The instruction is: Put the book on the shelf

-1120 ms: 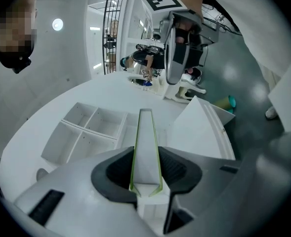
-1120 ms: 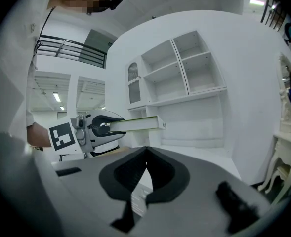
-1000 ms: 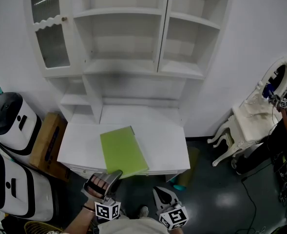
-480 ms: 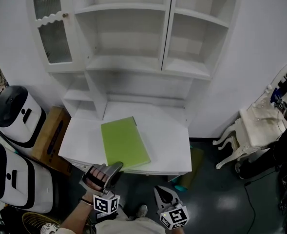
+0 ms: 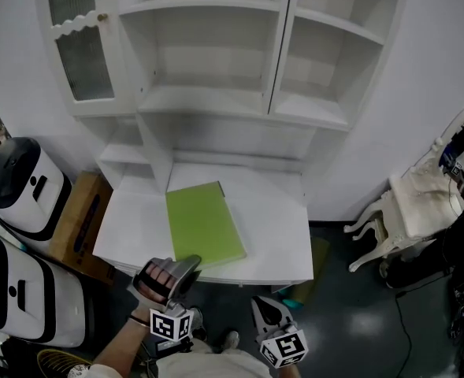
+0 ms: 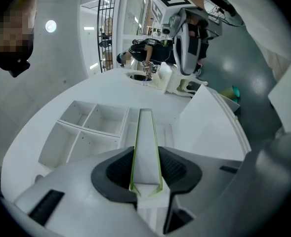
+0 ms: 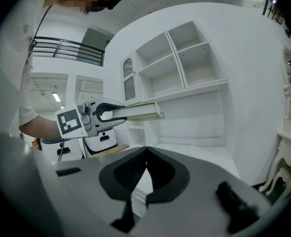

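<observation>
Since a second ago, the left gripper [image 5: 186, 264] has carried the book [image 5: 205, 225] farther in. The book's near edge used to hang out past the desk [image 5: 272, 235] front and now sits about over it. The grip is unchanged.

Far left: two white-and-black machines [image 5: 17, 189] on the floor, with a cardboard box [image 5: 79, 225] between them and the desk. Above them is the glass door [image 5: 78, 46] of the shelf unit [image 5: 208, 101]. All the open compartments are bare.

Book: green cover, flat and roughly level, held off the desk top. Its spine runs near-to-far and its far end points at the shelf unit. It is not on any shelf yet.

Left gripper: clamped on the book's near edge. In the left gripper view, both pads [image 6: 119, 171] press the covers, with the page block [image 6: 145, 142] running away between them. The right gripper view shows the same from the side: left gripper [image 7: 105, 116] gripping the book [image 7: 141, 112] by one end, clear of the desk.

Right gripper [image 5: 265, 312]: near and right of the left one, in front of the desk's near edge and well apart from the book. In its own view the jaws meet with nothing between them [image 7: 145, 154], so it is closed and empty.

Far right: a white chair [image 5: 405, 199] against the wall.
</observation>
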The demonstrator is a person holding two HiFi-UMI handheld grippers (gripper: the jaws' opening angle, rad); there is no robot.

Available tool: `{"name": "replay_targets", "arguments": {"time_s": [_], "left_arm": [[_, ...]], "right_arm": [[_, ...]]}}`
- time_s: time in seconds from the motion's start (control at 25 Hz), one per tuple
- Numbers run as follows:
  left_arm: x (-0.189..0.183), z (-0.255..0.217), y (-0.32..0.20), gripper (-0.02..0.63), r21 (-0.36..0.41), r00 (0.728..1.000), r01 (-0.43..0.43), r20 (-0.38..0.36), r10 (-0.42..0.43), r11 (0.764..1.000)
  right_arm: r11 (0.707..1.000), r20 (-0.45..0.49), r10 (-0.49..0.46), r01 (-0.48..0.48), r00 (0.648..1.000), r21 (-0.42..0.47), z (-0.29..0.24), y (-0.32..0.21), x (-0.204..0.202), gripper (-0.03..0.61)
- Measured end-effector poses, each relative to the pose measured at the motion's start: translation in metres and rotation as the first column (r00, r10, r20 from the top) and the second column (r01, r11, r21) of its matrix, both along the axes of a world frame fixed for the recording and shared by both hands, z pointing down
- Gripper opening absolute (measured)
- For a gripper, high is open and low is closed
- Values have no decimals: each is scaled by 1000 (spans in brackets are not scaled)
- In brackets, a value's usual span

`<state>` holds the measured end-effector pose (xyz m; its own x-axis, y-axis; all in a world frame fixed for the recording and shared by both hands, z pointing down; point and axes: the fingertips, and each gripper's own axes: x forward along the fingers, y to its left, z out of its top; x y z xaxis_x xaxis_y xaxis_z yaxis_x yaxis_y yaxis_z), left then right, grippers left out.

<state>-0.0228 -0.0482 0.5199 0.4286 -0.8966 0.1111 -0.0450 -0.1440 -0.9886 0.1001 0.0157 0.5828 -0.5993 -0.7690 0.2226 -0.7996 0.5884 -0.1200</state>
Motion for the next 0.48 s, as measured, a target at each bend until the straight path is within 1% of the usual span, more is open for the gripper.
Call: {"name": "replay_targets", "arguments": {"time_s": [0.24,0.48], "left_arm": [[-20,-7,-30,147,14,999,-34,-12,35,999],[-46,-11,-51,147,2,997,-75,6,75,997]], "right_arm": [[998,5,69,-69,998,-6,-6,-29,-14,12],[995,-2,96,-96,995,13,-14,-58,-43,12]]}}
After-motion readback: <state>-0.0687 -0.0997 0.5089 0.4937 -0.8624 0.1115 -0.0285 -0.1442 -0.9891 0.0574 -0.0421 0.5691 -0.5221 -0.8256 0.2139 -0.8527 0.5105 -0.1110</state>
